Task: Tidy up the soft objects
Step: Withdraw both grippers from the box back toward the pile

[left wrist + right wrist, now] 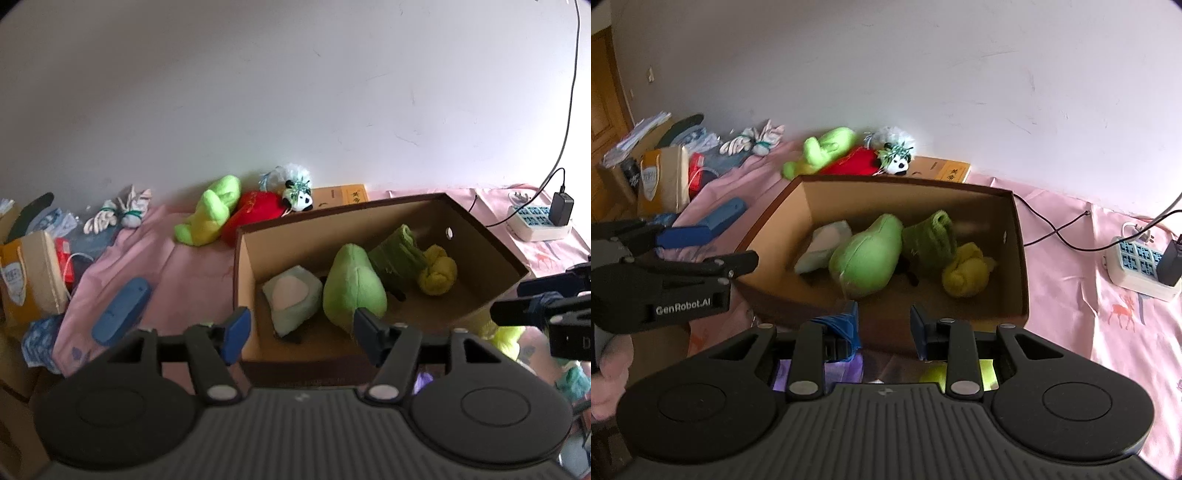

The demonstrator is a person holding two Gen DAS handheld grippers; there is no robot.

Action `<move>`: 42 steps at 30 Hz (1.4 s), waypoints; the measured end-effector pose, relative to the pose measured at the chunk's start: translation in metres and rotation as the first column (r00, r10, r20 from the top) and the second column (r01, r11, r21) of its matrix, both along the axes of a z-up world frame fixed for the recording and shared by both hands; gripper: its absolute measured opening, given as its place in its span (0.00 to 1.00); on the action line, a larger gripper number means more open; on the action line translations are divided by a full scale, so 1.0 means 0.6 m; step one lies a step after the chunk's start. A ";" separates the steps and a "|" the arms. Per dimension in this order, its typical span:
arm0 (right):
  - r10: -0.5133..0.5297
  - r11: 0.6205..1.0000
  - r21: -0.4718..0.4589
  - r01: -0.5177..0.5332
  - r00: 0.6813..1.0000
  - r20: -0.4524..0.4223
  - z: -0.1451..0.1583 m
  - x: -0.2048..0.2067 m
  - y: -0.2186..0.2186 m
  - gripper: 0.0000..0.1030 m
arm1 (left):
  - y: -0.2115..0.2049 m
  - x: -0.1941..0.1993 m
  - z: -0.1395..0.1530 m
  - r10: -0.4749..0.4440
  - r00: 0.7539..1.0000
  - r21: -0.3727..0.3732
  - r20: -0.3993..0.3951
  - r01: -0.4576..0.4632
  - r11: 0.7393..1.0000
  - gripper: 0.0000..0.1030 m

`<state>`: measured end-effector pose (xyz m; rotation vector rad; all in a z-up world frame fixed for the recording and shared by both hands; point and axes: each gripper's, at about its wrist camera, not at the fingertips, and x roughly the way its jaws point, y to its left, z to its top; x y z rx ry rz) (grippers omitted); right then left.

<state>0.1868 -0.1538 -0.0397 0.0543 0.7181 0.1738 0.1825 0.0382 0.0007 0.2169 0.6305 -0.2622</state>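
A brown cardboard box (1015, 258) holds a lime-green pear-shaped plush (866, 254), a dark green rolled cloth (931, 240) and a mustard-yellow knotted cloth (966, 275), on pink sheeting printed with orange deer (1123, 314).

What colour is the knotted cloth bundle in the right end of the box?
Mustard yellow: the knotted cloth bundle shows best in the right wrist view.

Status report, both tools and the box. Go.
Left tool open, empty. Right tool open, empty. Box holds four soft items. Lime plush and red plush outside.
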 end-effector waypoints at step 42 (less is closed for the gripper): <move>-0.033 0.996 0.076 0.039 0.997 -0.072 -0.110 -0.173 0.038 0.16 | 0.050 -0.160 -0.075 0.079 0.994 -0.066 -0.072 -0.083 0.994 0.67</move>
